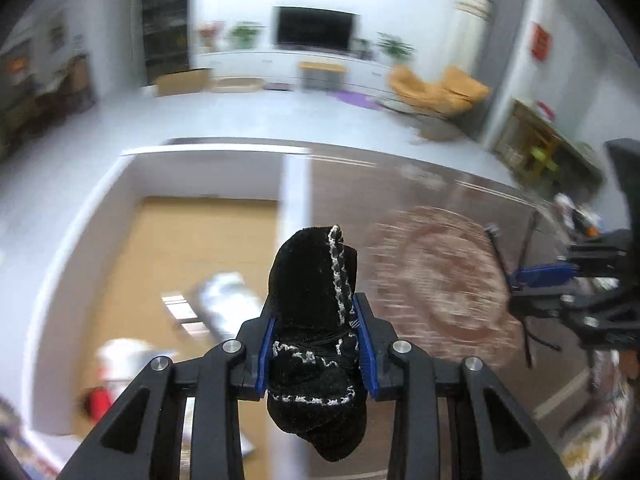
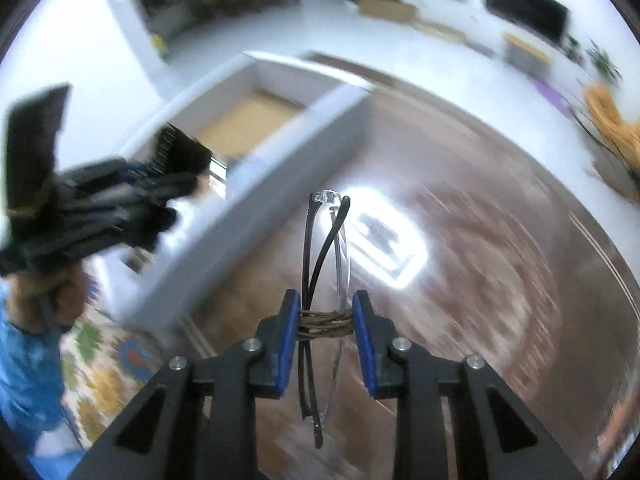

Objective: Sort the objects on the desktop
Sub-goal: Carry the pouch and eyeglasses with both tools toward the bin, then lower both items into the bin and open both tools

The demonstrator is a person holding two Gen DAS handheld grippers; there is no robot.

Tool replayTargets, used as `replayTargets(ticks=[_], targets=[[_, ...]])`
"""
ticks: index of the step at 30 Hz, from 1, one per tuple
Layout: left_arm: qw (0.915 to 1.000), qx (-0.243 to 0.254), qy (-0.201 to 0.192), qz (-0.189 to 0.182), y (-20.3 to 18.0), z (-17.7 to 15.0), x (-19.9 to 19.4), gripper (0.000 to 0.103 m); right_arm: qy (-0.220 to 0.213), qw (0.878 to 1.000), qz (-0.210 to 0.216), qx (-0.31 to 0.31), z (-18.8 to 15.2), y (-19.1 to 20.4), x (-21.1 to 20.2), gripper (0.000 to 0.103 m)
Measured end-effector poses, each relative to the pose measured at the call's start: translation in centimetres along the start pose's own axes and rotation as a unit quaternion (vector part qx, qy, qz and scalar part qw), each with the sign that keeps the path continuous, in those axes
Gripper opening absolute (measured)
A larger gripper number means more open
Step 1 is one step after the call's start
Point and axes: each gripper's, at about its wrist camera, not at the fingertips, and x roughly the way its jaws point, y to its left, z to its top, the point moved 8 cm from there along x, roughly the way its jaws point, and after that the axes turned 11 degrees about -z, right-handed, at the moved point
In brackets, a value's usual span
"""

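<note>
Left gripper (image 1: pixel 316 344) fingers clamped on black pouch (image 1: pixel 316 300), directly above white box (image 1: pixel 96 200); right gripper (image 2: pixel 326 336) fingers clamped on folded glasses (image 2: pixel 326 264), beside it over the bench (image 2: pixel 480 200).

A dark television (image 1: pixel 313 29) faces yellow armchairs (image 1: pixel 436 88) (blurred) across the pale floor (image 1: pixel 248 116).

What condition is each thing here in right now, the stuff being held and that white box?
Left gripper: shut on the black pouch.
Black pouch: pinched between the blue pads, lifted off the table.
Right gripper: shut on the glasses.
Glasses: folded, bound with a cord, held edge-on in the air.
White box: open-topped, with a few blurred items inside.
</note>
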Motion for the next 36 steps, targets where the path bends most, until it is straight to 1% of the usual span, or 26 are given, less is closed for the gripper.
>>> replayTargets(ticks=[1,3,4,5,6,7,10,14,16,17,18,19,20,22,24,25,26,27,29,30,32,36], targets=[[0.9997,-0.018,-0.003,0.015,2.5,0.0,-0.9,0.034,-0.016,1.0,0.02,-0.005,2.0,2.7,-0.1,0.028],[0.9977,-0.05,-0.004,0.046,7.2,-0.5,-2.6,0.034,-0.033,0.998,0.051,-0.008,4.4,6.9,0.0,0.028],[0.9966,-0.06,-0.003,0.057,8.7,-0.9,-2.7,0.034,-0.042,0.997,0.07,-0.01,5.5,9.0,0.1,0.028],[0.9948,-0.073,0.0,0.07,10.7,-1.6,-3.0,0.034,-0.048,0.995,0.089,-0.013,6.4,11.2,0.4,0.028],[0.9935,-0.083,0.003,0.077,11.9,-2.3,-2.9,0.034,-0.049,0.993,0.104,-0.018,6.6,14.0,1.5,0.028],[0.9918,-0.096,0.008,0.084,13.4,-3.2,-3.0,0.034,-0.046,0.992,0.113,-0.023,7.0,15.8,2.2,0.028],[0.9879,-0.117,0.03,0.097,16.2,-5.8,-2.6,0.035,-0.028,0.991,0.117,-0.051,7.3,20.5,5.4,0.028],[0.9852,-0.133,0.048,0.097,17.7,-7.5,-1.3,0.037,0.007,0.993,0.105,-0.061,6.9,23.4,9.6,0.029],[0.9838,-0.138,0.056,0.1,18.1,-7.8,-0.7,0.045,0.025,0.994,0.087,-0.065,6.6,23.9,11.4,0.031],[0.9834,-0.138,0.059,0.102,18.1,-7.8,-0.3,0.058,0.03,0.994,0.086,-0.064,6.4,23.8,11.7,0.034],[0.9829,-0.138,0.06,0.106,17.9,-7.8,-0.1,0.075,0.035,0.994,0.087,-0.061,5.5,23.4,12.9,0.042],[0.9825,-0.133,0.059,0.116,17.7,-7.6,-0.1,0.08,0.037,0.994,0.083,-0.057,5.7,23.3,13.0,0.047],[0.9824,-0.126,0.053,0.127,17.5,-7.4,-0.3,0.085,0.034,0.995,0.079,-0.054,5.4,22.6,12.7,0.053],[0.981,-0.121,0.043,0.145,17.5,-7.2,-1.3,0.086,0.027,0.995,0.074,-0.054,5.6,21.6,12.0,0.058],[0.9783,-0.128,0.026,0.161,17.4,-6.8,-2.6,0.087,0.021,0.996,0.065,-0.057,6.2,20.4,11.1,0.064],[0.9772,-0.138,0.012,0.161,17.1,-6.4,-3.0,0.087,0.015,0.996,0.059,-0.062,6.4,19.8,10.4,0.067],[0.9764,-0.153,-0.004,0.152,16.8,-6.2,-3.5,0.087,0.011,0.996,0.052,-0.069,6.6,19.4,9.8,0.073],[0.9759,-0.162,-0.011,0.146,16.8,-6.2,-4.0,0.089,0.006,0.996,0.044,-0.077,6.9,19.2,9.5,0.08],[0.9737,-0.183,-0.021,0.133,16.1,-6.3,-4.3,0.092,0.0,0.995,0.025,-0.095,6.7,18.5,9.0,0.087],[0.9728,-0.186,-0.021,0.136,15.9,-6.5,-4.2,0.096,-0.002,0.995,0.018,-0.099,6.6,18.2,8.8,0.087],[0.9686,-0.193,-0.019,0.156,15.6,-7.0,-4.1,0.098,-0.012,0.995,0.01,-0.102,6.4,17.6,8.8,0.087],[0.9599,-0.191,-0.035,0.202,15.1,-7.5,-4.8,0.098,-0.031,0.995,0.007,-0.099,6.3,17.1,7.9,0.087]])
